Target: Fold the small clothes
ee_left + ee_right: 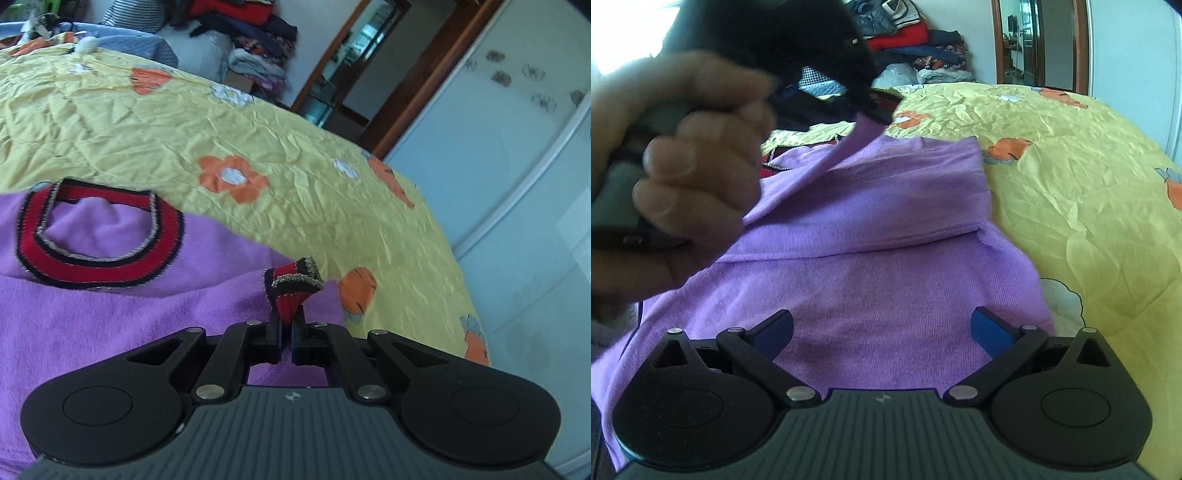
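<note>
We found the purple sweater spread on the yellow flowered bedspread, its red and black striped collar lying toward the far left in the left wrist view. Our left gripper was clenched on the striped cuff of one sleeve, the cuff bunched between the fingers so that its full shape was hard to make out. Our right gripper hung released over the near part of the sweater, its blue pads wide apart. In the right wrist view a hand on the left gripper's handle, blurred and close, hid the sweater's far left side. A pile of clothes lay far beyond the bed, cut off at the frame's top.
</note>
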Available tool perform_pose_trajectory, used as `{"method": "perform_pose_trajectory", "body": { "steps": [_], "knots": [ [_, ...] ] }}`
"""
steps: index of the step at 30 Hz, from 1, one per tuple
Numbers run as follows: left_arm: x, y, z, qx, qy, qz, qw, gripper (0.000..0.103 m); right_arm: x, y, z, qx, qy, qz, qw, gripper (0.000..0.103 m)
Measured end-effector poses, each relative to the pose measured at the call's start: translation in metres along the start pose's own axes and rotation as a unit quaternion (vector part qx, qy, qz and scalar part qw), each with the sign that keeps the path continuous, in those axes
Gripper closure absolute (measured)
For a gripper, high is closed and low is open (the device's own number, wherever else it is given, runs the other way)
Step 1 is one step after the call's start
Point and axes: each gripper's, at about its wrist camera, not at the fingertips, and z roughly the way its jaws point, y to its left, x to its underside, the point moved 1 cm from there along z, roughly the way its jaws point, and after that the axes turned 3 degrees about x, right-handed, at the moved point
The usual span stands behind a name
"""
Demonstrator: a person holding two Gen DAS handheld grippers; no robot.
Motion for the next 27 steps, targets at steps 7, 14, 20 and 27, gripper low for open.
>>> {"method": "perform_pose_trajectory", "body": {
  "steps": [7,14,20,27],
  "knots": [
    [0.011,0.009,0.04,0.049,0.076,-0.027,0.9955,0.095,0.001,0.007,0.003,0.013,-0.001,-0.019,1.0,0.0],
    [0.009,0.038,-0.009,0.133,0.044,-0.051,0.9889,0.058,-0.003,0.0,-0.001,-0.012,-0.001,-0.017,1.0,0.0],
    [0.012,0.113,-0.137,0.086,-0.08,-0.033,0.9925,0.018,-0.037,-0.041,-0.015,-0.11,-0.044,0.026,0.993,0.0],
    [0.031,0.258,-0.24,-0.015,-0.16,-0.159,0.9741,0.018,-0.104,-0.053,0.018,-0.139,-0.048,-0.016,0.989,0.0]
  ]
}}
